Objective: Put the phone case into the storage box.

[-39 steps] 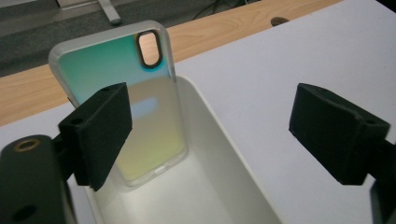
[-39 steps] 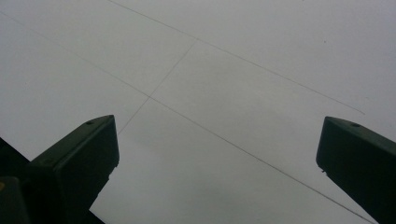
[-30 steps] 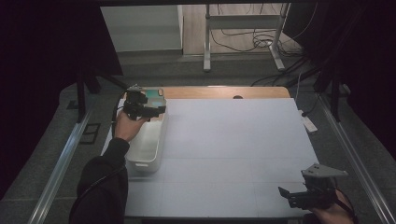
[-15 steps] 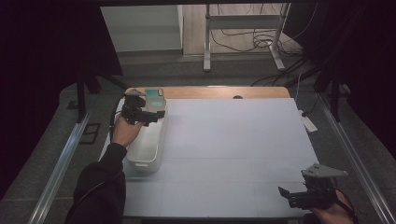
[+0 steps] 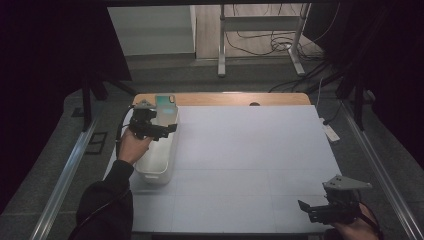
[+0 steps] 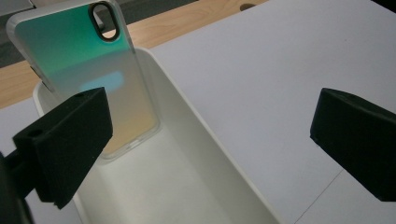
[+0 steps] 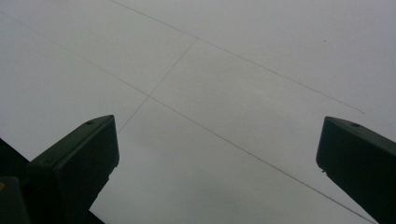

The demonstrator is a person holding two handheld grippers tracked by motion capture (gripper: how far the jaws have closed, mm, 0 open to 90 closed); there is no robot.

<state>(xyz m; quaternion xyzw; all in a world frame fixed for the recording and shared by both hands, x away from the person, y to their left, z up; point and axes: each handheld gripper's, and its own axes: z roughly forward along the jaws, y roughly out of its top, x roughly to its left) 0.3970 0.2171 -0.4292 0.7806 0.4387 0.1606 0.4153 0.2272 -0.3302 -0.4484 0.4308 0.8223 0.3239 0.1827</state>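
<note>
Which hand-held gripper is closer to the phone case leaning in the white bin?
Left. The left hand-held gripper hovers over the white bin just short of the phone case; the right hand-held gripper is at the table's opposite near corner.

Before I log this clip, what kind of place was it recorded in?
Probably a lab or recording studio, not a home: black curtains around the table, loose cables on the floor beyond it, and a metal stand behind.

Left gripper and right gripper both hover with fingers spread wide.
</note>
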